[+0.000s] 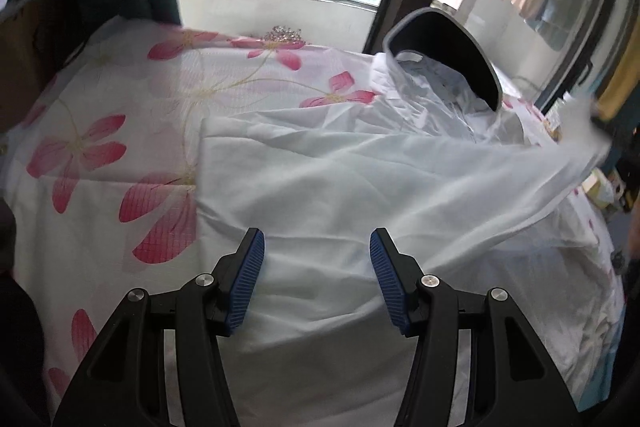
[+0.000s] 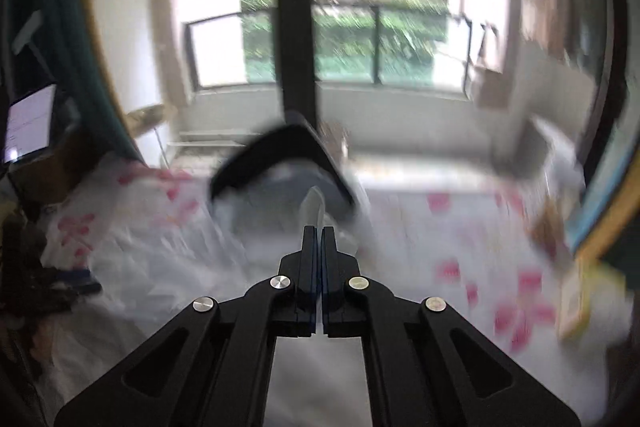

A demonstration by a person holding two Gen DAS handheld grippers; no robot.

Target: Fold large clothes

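Right gripper (image 2: 317, 231) clamped on white shirt (image 1: 340, 167) edge, pulled right; left gripper (image 1: 317, 247) half-open, empty, over the hem

1. White shirt (image 1: 340, 195): thin cloth, matt, creased.
2. Floral bedsheet (image 1: 120, 131) at 9 o'clock: matt cloth, fine woven grid.
3. Left gripper (image 1: 317, 283): matt black plastic, ribbed blue pads (image 1: 248, 283), shiny metal pins.
4. Dark curved board (image 1: 452, 59) at 1 o'clock: smooth, matt.
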